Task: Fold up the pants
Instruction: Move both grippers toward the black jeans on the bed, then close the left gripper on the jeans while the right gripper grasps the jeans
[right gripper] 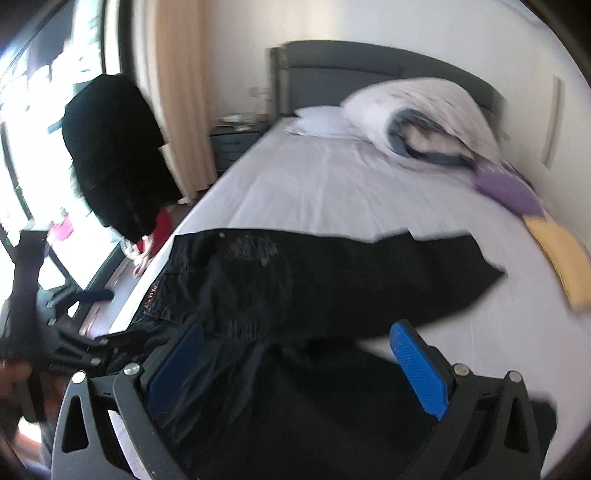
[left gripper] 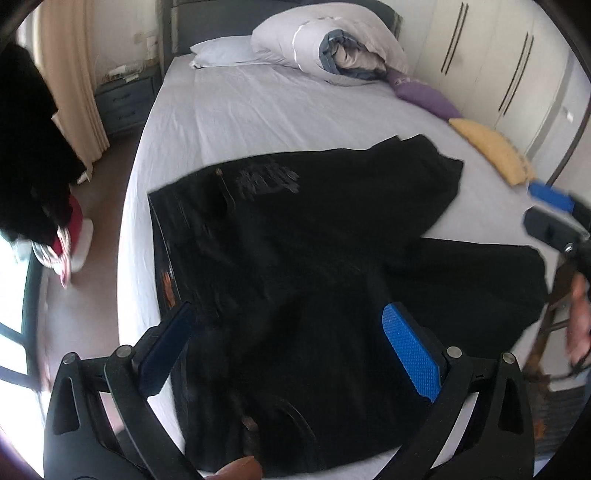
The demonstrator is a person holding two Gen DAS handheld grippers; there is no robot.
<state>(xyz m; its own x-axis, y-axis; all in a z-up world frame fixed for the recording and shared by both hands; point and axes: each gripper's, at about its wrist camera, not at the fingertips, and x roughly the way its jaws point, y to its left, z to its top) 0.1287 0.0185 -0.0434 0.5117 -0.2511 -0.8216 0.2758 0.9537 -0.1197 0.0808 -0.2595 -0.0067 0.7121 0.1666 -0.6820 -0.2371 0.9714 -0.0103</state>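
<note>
Window side: dark garment (left gripper: 26, 147) hangs at the far left, with a red item (left gripper: 72, 225) low beside it on the floor edge and a cream curtain (left gripper: 70, 74) behind.
Nightstand: grey-blue nightstand (left gripper: 123, 99) stands by the head of the bed, papers on top.
Left tongs: left tongs (left gripper: 291, 350) are spread wide with nothing between the blue pads (left gripper: 412, 354); they hover over the near part of the trousers, and I cannot tell whether they touch the cloth.
Pants: black pants (left gripper: 295, 240) lie spread across the foot end of the bed, waistband toward the left edge of the mattress, a faint printed patch (left gripper: 266, 179) near the waist; the two legs fan out to the right, the far leg lying flat on the sheet, the near one running toward the right edge.
Bed: white-sheeted bed (left gripper: 258, 107) with a grey headboard (left gripper: 236, 22); a white pillow (left gripper: 221, 51) lies at its head, and a rolled-up duvet (left gripper: 332, 40) just right of it.
Cushions: purple cushion (left gripper: 424, 96) and yellow cushion (left gripper: 491, 147) lie along the right edge of the bed, beside the wardrobe doors (left gripper: 498, 62).
Right tongs: right tongs (right gripper: 299, 365) are also wide apart and empty, poised above the near leg; in the left wrist view they show at the right edge, held by a hand (left gripper: 578, 317).
</note>
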